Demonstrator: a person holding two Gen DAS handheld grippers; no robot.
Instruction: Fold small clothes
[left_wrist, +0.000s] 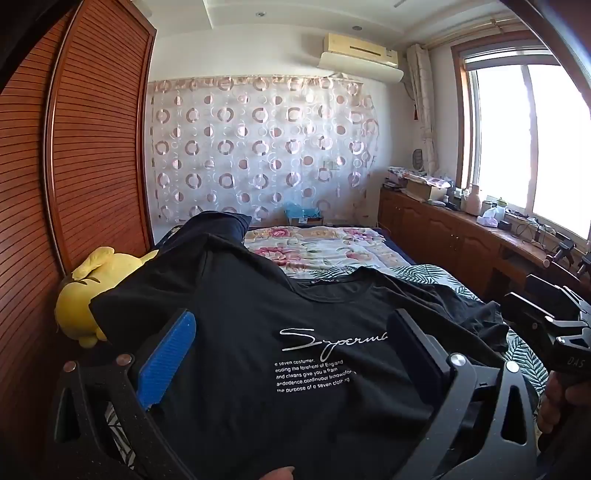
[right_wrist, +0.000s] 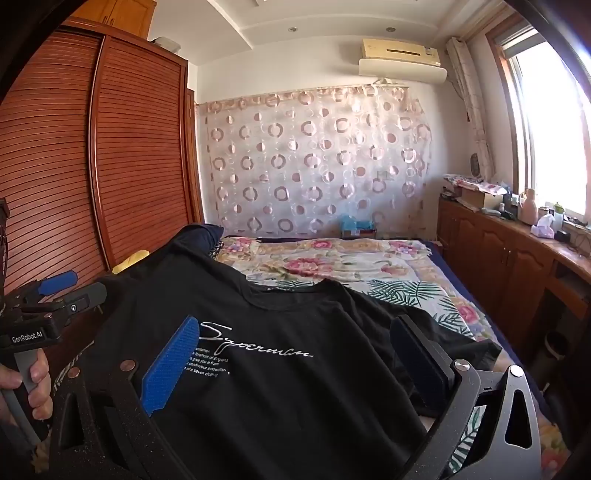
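1. Our left claw (left_wrist: 291, 354) stands spread wide, gripping nothing, hovering over the black T-shirt (left_wrist: 258, 332).
2. Our right claw (right_wrist: 295, 354) is likewise spread wide and empty above the same shirt.
3. The T-shirt lies face up on the bed (right_wrist: 369, 273), white lettering showing, its collar pointing away from us.
4. A yellow plush toy (left_wrist: 79, 291) sits just beside the shirt's left sleeve, near the wooden wardrobe (left_wrist: 92, 147).
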